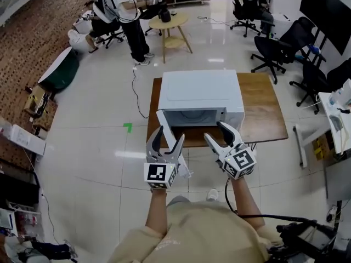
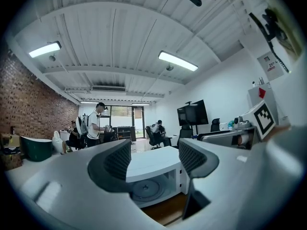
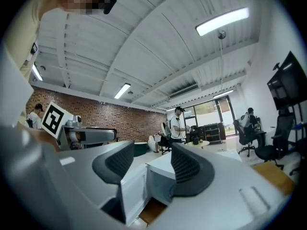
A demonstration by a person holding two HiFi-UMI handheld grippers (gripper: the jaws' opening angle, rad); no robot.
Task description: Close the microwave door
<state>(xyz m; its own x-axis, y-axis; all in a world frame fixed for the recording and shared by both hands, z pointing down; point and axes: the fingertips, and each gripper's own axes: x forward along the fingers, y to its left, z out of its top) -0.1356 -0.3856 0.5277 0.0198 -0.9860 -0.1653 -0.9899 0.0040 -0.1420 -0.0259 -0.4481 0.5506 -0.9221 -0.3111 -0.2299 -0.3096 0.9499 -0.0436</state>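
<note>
A white microwave stands on a wooden table, its door swung out towards me on the left side. The cavity with its turntable shows in the left gripper view. My left gripper hovers just in front of the door's outer edge, jaws apart and empty. My right gripper is held before the microwave's front at the right, its jaws a narrower gap apart with nothing between them. Through that gap I see the door and the microwave body.
A round wooden side table and a standing person are beyond the microwave. Office chairs stand at the right, with a desk at the far right. A cable runs over the tiled floor, and green tape marks it.
</note>
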